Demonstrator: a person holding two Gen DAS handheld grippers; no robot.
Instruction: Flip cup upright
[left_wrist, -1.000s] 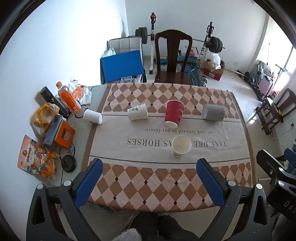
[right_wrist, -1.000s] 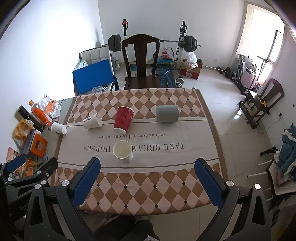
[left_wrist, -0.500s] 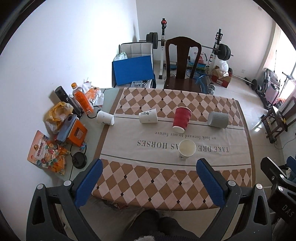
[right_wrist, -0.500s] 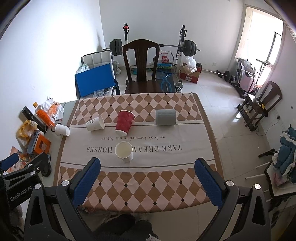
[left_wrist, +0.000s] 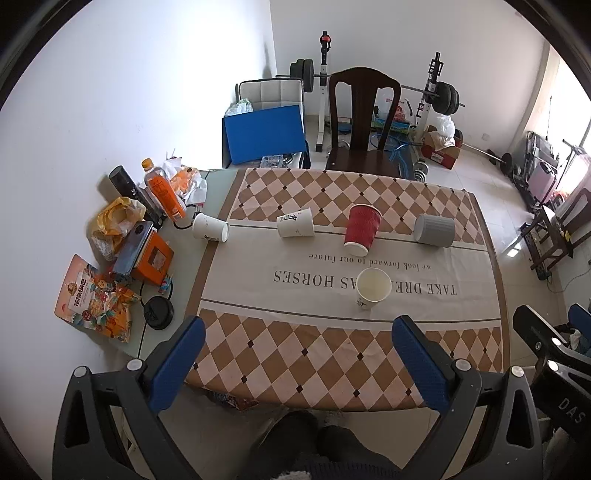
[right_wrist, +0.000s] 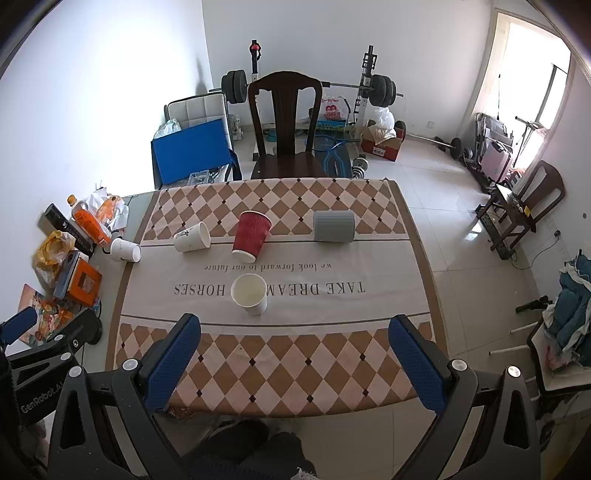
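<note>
the surface (left_wrist: 491, 280) carries a brown-and-cream diamond-pattern cloth (left_wrist: 332, 354) with a printed white band across its middle. at the far left edge, off the cloth, lies a clutter group: a colourful snack packet (left_wrist: 92, 299), an orange box (left_wrist: 153, 258), a yellow plastic bag (left_wrist: 118, 218), a black cylindrical can (left_wrist: 127, 188) and an orange-labelled drink bottle (left_wrist: 164, 194). just right of the bottle, a plain white paper cup (left_wrist: 209, 232) lies on its side at the cloth's left border. further right, a white paper cup with black lettering (left_wrist: 295, 227) also lies on its side, well apart from the first. next in the row, a red ribbed paper cup (left_wrist: 362, 229) stands with its wide rim uppermost, leaning in the fisheye view. nearer the camera, on the printed band, an open white paper cup (left_wrist: 373, 286) stands upright with its mouth facing up. at the right end of the row, a grey ribbed cylindrical cup (left_wrist: 434, 230) lies on its side. a dark wooden chair (left_wrist: 364, 122) stands behind the far edge of the surface. the left gripper (left_wrist: 298, 349) is held above the near edge, jaws wide apart and gripping nothing. the right gripper (right_wrist: 293, 345) is held likewise above the near edge, jaws wide apart and gripping nothing; both are well apart from every cup.
</note>
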